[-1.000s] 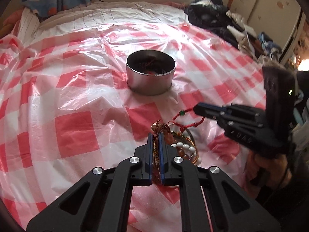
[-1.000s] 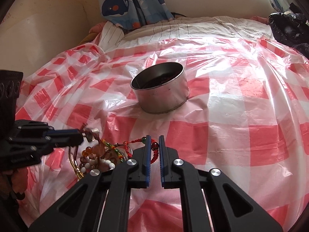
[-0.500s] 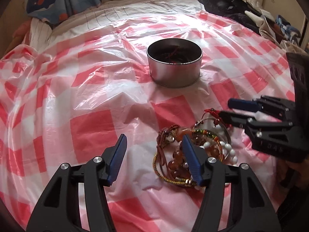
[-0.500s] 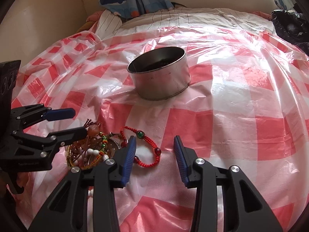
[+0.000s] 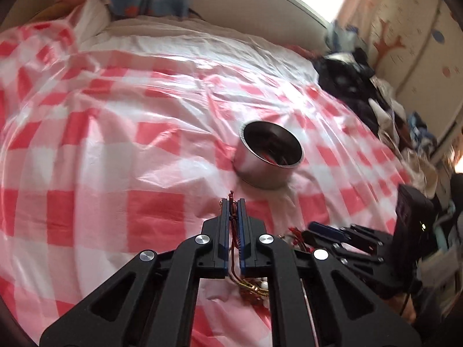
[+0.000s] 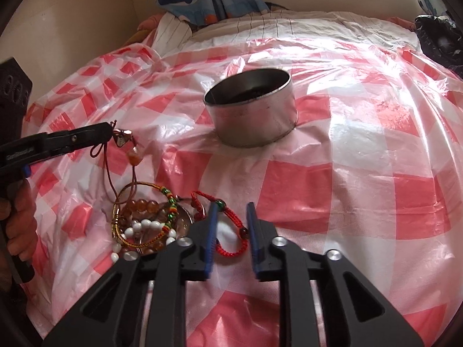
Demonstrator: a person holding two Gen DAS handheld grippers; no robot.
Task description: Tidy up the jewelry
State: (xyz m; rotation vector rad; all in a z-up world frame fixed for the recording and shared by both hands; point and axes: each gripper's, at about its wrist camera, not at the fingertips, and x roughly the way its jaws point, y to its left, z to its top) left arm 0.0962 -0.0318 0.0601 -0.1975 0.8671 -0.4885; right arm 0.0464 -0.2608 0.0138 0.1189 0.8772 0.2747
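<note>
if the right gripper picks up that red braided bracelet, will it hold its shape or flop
The red braided bracelet will probably flop: it lies as a loose, uneven cord loop. It looks light, with only small beads. Its end nears the bead pile, so it might snag.

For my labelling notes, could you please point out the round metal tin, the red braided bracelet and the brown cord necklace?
round metal tin (image 6: 254,124), right wrist view, front wall
red braided bracelet (image 6: 231,251), right wrist view, lower loop
brown cord necklace (image 6: 135,153), right wrist view, hanging amber stone

Nothing can be read for certain. The left gripper (image 6: 108,131) bears raised lettering along its arm, too blurred to make out. The right gripper (image 5: 317,230) shows a faint, illegible mark.
</note>
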